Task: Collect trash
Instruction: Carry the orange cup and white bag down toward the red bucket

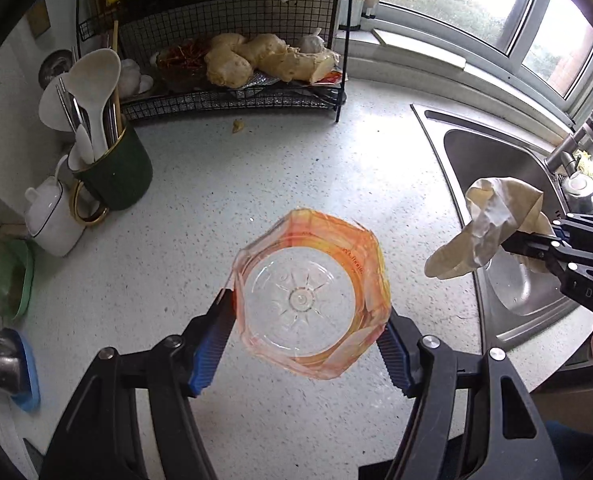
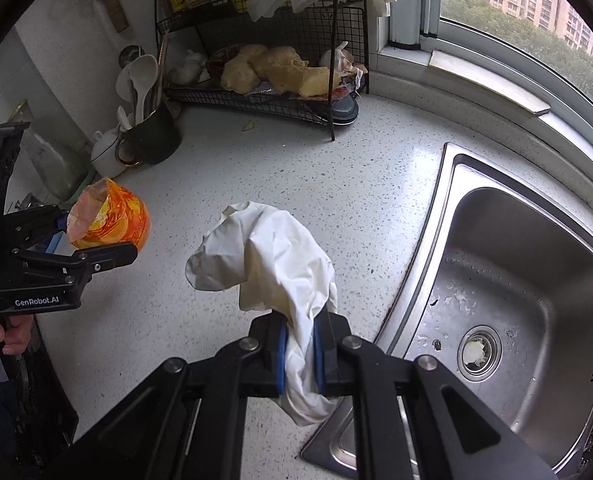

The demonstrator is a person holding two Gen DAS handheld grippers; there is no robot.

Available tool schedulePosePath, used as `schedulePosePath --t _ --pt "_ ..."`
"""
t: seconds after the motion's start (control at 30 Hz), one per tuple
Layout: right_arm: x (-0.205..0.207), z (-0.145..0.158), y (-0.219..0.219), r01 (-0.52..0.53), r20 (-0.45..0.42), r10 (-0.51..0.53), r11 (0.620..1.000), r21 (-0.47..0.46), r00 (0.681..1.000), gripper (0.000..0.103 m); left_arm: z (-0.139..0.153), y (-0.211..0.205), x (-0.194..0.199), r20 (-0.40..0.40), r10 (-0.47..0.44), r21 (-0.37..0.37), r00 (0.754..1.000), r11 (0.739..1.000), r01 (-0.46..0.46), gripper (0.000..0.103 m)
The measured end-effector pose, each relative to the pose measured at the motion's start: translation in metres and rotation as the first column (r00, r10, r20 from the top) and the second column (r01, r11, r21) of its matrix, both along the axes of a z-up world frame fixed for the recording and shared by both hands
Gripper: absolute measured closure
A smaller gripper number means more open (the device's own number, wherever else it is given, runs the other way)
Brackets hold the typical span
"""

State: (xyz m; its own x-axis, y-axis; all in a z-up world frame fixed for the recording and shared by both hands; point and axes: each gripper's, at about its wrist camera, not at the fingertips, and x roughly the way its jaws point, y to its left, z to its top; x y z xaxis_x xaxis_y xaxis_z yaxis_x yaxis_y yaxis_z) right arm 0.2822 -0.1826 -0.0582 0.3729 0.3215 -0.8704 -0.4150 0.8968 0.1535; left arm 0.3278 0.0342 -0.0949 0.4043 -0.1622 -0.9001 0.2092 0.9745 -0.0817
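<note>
Between your left gripper's (image 1: 308, 340) fingers sits a clear orange-wrapped cup (image 1: 312, 296), clamped. Your right gripper (image 2: 300, 344) pinches a crumpled white tissue (image 2: 268, 256), held beside the sink (image 2: 536, 264).

Daylight entered from the aluminium-framed window (image 1: 536, 28) at 1 o'clock; sky overexposed. Speckled white stone countertop (image 2: 296, 168) evenly lit, shadows soft. Mild glare on the stainless steel sink basin (image 2: 528, 280). Strong fisheye bending and black vignette at the edges; centres sharp.
</note>
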Motion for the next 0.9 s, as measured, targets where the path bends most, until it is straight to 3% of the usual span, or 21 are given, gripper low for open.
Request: schedulePosePath --t 0.37,0.9 --pt "-0.072 0.012 -0.039 -0.087 0.043 0.086 0.996 0.035 0.995 0.094 0.03 -0.044 -0.106 0.054 0.073 -0.007 0.996 0.997 -0.073 0.038" --pt "-0.176 0.016 -0.087 -0.186 0.068 0.181 0.98 0.073 0.981 0.094 0.024 -0.122 -0.247 0.071 0.11 -0.018 0.991 0.994 -0.109 0.038"
